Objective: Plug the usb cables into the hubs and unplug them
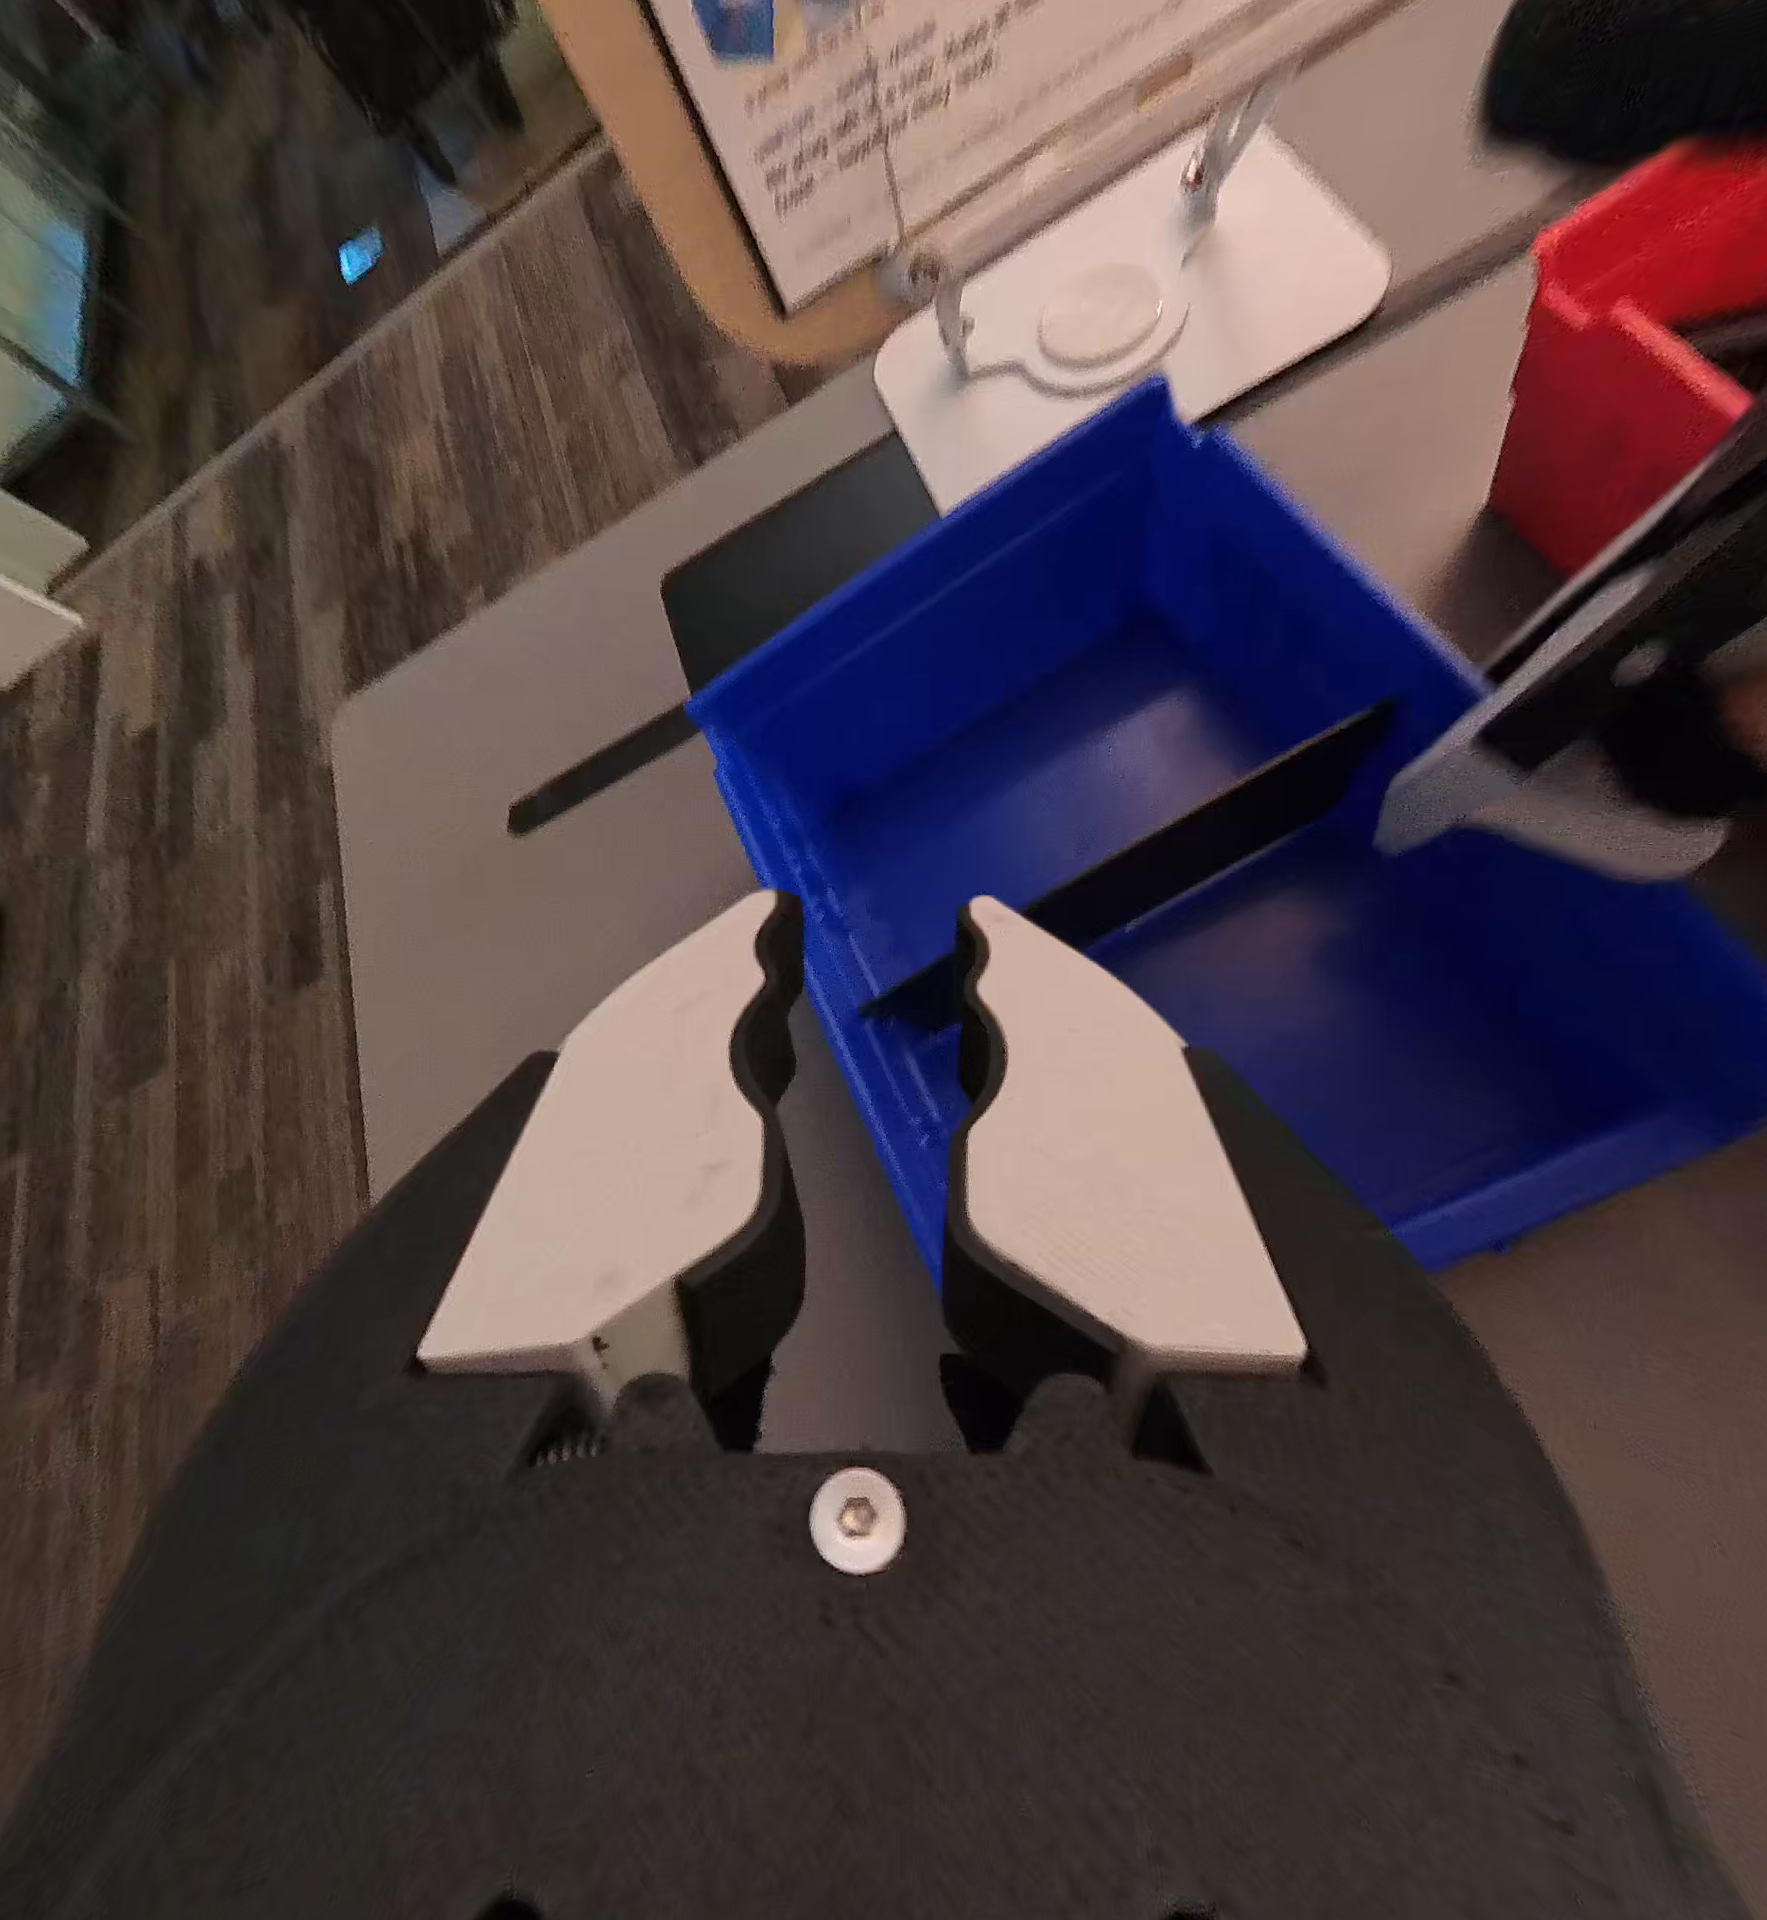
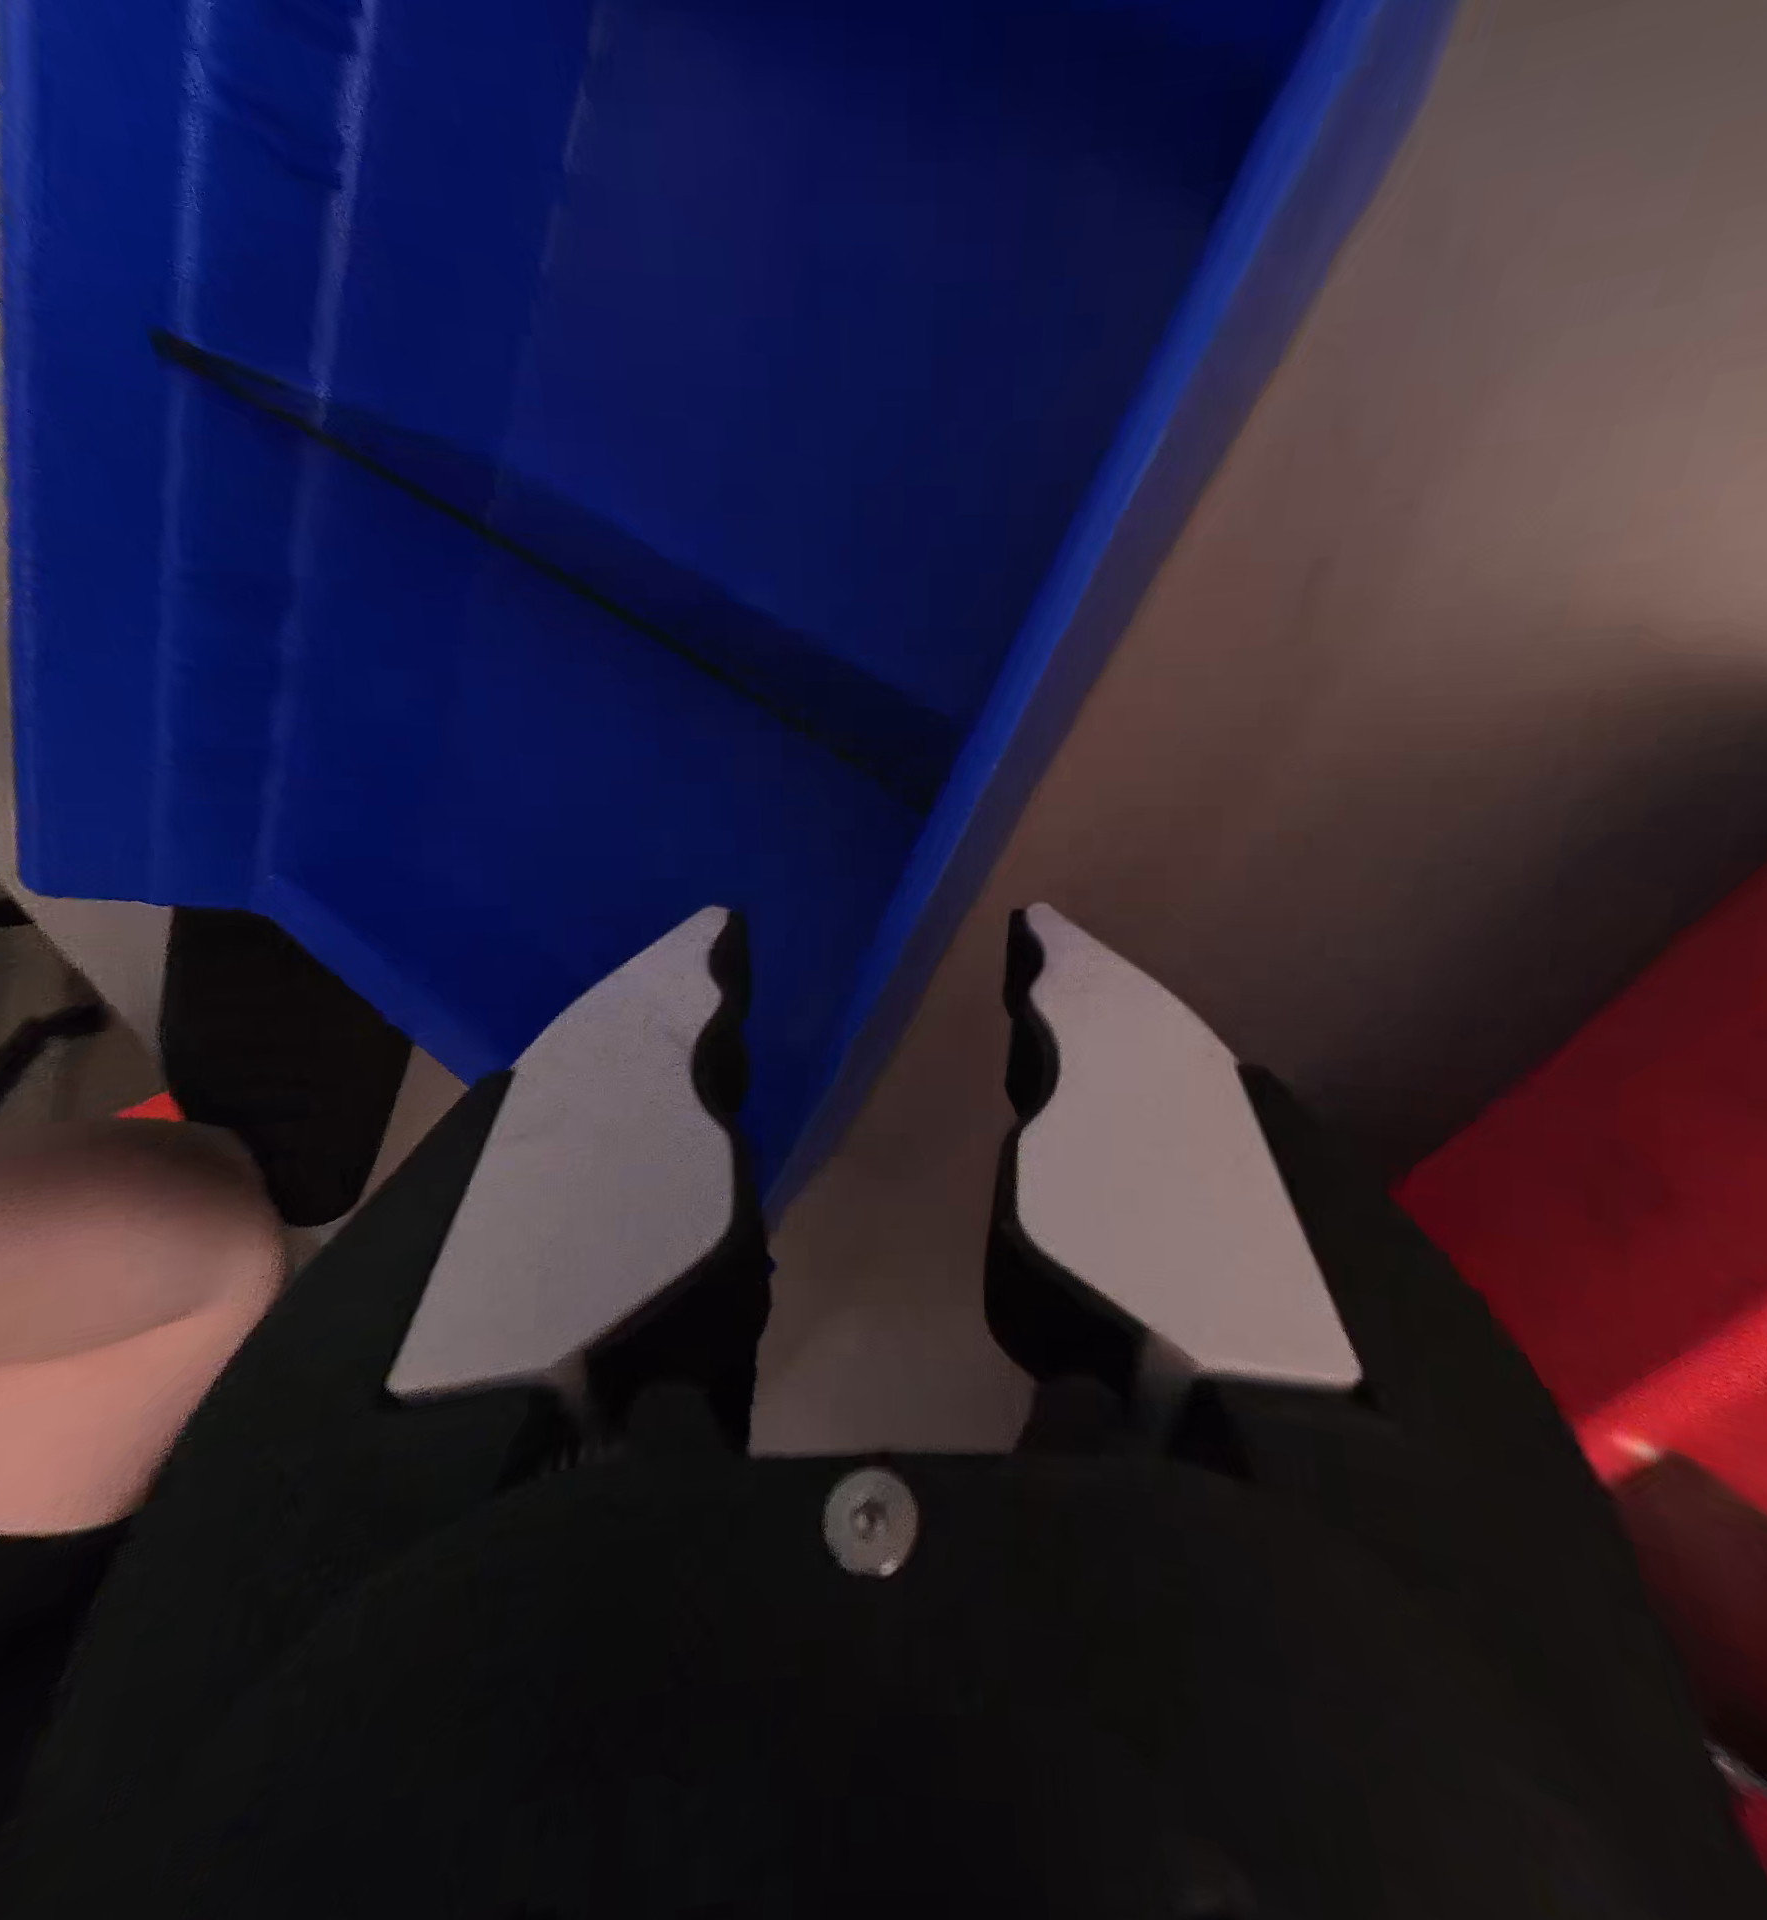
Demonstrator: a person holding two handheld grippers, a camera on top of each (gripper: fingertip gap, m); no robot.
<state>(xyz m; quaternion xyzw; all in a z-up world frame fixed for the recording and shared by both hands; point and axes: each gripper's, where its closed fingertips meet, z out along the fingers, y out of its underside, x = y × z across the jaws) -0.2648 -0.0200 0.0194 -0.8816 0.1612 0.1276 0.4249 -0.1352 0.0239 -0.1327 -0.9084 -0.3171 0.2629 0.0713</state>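
Blue plastic fills much of both views: a blue bin (image 1: 1263,831) sits on a grey table (image 1: 505,935), split into two compartments by a thin black divider (image 1: 1211,831). Both compartments look bare as far as the blur allows, and no usb cable or hub can be made out in either picture, so where they lie cannot be told.

In the left wrist view, the left gripper (image 1: 871,914) hovers over the near-left corner of the bin, its grey fingers (image 1: 650,1122) parted with nothing between them; the gap frames the bin's outer wall and the end of the divider. The right gripper (image 1: 1461,800) shows at the right edge of that view, held by a hand in a dark sleeve, its tip over the bin's right rim.

In the right wrist view, the right gripper (image 2: 874,920) is likewise spread and empty, and the bin's right wall (image 2: 1118,582) runs diagonally into the space between its fingers.

A red bin (image 1: 1627,416) stands on the table beyond the blue one, and a pale monitor stand base (image 1: 1263,270) rests behind them. A dark slot (image 1: 598,774) marks the tabletop left of the blue bin.
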